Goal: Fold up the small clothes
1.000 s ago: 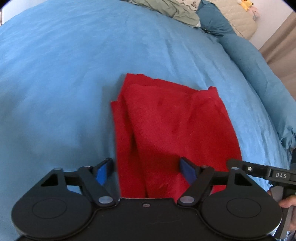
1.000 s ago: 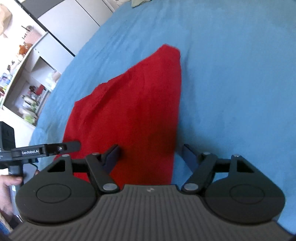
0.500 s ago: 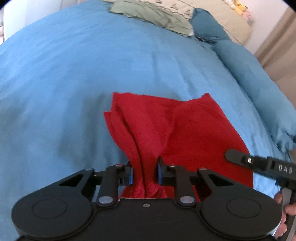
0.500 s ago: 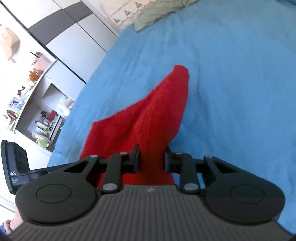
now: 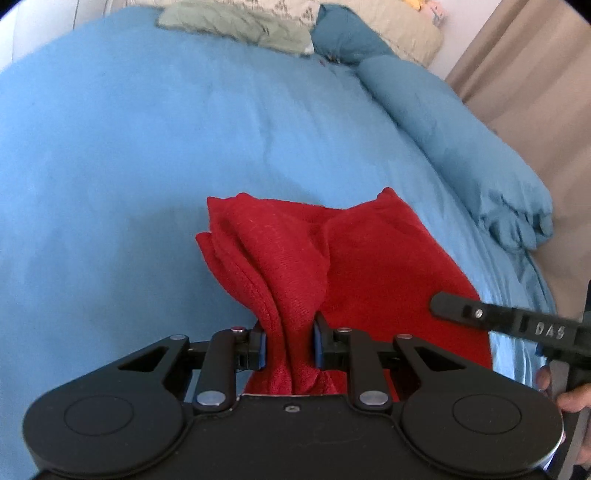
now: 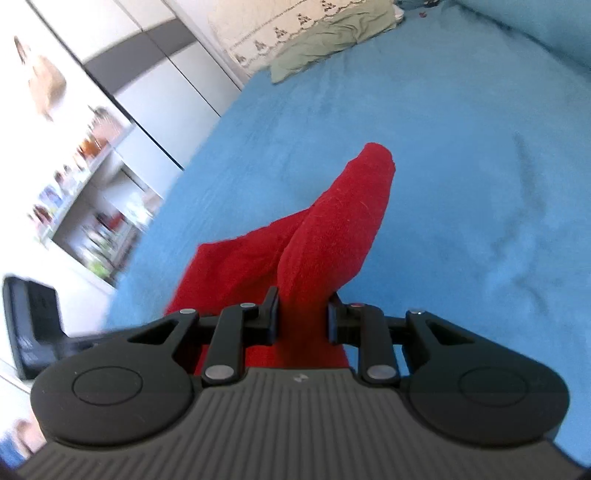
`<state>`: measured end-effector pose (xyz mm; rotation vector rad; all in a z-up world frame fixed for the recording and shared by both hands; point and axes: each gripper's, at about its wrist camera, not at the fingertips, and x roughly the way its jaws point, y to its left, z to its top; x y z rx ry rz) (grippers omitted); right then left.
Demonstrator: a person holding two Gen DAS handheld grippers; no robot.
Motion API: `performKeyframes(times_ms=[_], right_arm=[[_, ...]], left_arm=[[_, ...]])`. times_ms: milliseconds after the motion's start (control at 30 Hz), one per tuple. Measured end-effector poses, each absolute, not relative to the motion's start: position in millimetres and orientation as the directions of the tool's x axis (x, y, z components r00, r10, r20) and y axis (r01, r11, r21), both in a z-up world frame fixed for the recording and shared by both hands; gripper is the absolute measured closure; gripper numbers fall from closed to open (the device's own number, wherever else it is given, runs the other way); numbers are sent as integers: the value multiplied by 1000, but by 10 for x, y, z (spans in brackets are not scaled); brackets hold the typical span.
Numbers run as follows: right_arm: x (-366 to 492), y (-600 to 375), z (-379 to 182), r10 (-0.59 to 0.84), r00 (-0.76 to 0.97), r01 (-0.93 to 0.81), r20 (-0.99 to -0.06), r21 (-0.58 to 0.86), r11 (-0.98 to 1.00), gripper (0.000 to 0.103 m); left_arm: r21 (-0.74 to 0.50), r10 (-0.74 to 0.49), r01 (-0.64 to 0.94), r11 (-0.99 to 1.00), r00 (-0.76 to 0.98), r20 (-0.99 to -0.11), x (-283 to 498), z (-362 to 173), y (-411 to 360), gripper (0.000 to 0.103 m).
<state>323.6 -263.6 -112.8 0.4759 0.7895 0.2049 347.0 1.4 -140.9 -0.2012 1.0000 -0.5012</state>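
Blue bed [image 5: 184, 147] carrying a red garment [image 5: 369, 266] near its near edge, toward the side with the rolled duvet. Left gripper [image 5: 289, 345] and right gripper [image 6: 302, 319] each have their jaws closed tight on a bunched near corner of the cloth. Step in hand, apparently: lifting the near hem. The next move calls for carrying both corners evenly toward the far hem.

The red knitted cloth [image 5: 369, 266] lies on the blue-covered bed [image 5: 147, 155] (near edge), with a green crumpled blanket [image 5: 236, 26] at the far end.
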Motion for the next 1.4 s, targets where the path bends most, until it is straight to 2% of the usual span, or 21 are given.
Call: performKeyframes(times_ms=[100, 167, 200, 233, 267, 300, 433, 600, 800, 900, 1033, 1200, 1300, 1400], right_arm=[[3067, -2736, -1397, 311, 672, 14, -672, 431, 902, 63], [3011, -2789, -1602, 286, 661, 34, -694, 409, 912, 60], [2991, -2813, -1704, 270, 658, 43, -703, 393, 919, 56], [2990, -2812, -1797, 255, 654, 50, -712, 377, 925, 46], [2988, -2817, -1876, 237, 651, 72, -721, 369, 927, 34], [2972, -2837, -1948, 228, 651, 88, -724, 370, 925, 32], [2907, -2876, -2020, 244, 689, 84, -682, 409, 908, 22], [2873, -2787, -1845, 207, 692, 52, -692, 333, 942, 17], [2573, -2777, -1297, 175, 727, 32, -664, 287, 957, 13], [2324, -2747, -887, 150, 749, 35, -645, 265, 964, 0], [1883, -2722, -321, 117, 782, 49, -612, 248, 968, 0], [1297, -2588, 271, 37, 808, 89, -588, 183, 979, 0], [917, -2444, 500, 10, 814, 93, -581, 146, 985, 0], [562, -2295, 628, -17, 808, 103, -589, 113, 988, 0]], left_arm=[[-295, -416, 312, 903, 462, -783, 3367, -1642, -151, 76], [-201, -352, 326, 924, 515, -782, 3262, -1713, -210, 52], [-169, -330, 327, 930, 538, -776, 3232, -1745, -214, 43], [-131, -296, 316, 940, 560, -774, 3214, -1773, -211, 27], [-103, -267, 301, 948, 579, -770, 3215, -1784, -205, 16], [-89, -247, 283, 955, 593, -766, 3217, -1797, -180, 13], [-122, -257, 259, 958, 590, -766, 3253, -1816, -122, 12], [-129, -269, 264, 956, 607, -748, 3111, -1531, -163, 12], [-130, -280, 266, 955, 668, -689, 2754, -832, -48, 11], [-110, -269, 263, 959, 708, -654, 2489, -412, 3, 8], [-109, -262, 248, 963, 750, -608, 2079, 105, 89, 0], [-86, -241, 233, 969, 795, -557, 1419, 518, 161, 0], [-30, -203, 224, 974, 804, -558, 1035, 599, 146, 0], [-21, -209, 248, 969, 765, -609, 747, 555, 137, 0]])
